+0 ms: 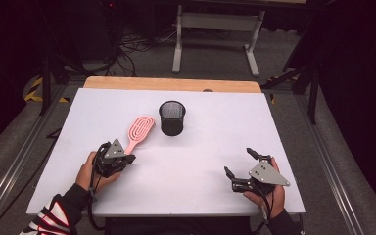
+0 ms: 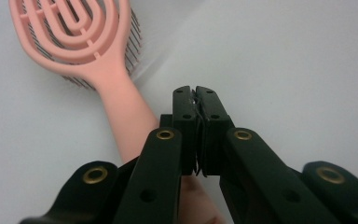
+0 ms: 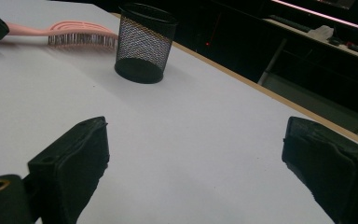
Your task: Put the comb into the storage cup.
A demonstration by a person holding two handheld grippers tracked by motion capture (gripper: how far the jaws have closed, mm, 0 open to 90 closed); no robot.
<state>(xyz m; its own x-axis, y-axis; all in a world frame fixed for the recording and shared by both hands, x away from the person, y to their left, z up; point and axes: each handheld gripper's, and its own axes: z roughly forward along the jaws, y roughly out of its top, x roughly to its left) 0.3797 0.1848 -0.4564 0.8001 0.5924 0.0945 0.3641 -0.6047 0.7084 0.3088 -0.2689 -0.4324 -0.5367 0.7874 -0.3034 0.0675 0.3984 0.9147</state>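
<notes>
- One white table (image 1: 186, 186) carries everything; a strip of bare wood shows along its far edge, and grey floor with a metal stand lies beyond it.
- Two grippers work over the near half, well apart from each other, each held in one of the person's hands that come in from the bottom of the high view.
- Right gripper (image 1: 240, 162) sits near the table's right front corner, its jaws spread wide with nothing between them; in the right gripper view only bare table shows between the two black jaws.
- Left gripper (image 1: 129, 158) is at the left front, its jaws pressed together. In the left gripper view the pads meet with nothing between them, and they hover just above and beside the brush handle, which runs under the jaws on their left side. Whether they touch the handle I cannot tell.
- Black mesh cup (image 1: 172, 117) stands upright near the middle of the far half, mouth up, apart from both grippers.
- Pink brush (image 1: 140, 129) lies flat, just left of the cup and not touching it, head toward the far side, bristles facing down, handle slanting back toward the left gripper.
</notes>
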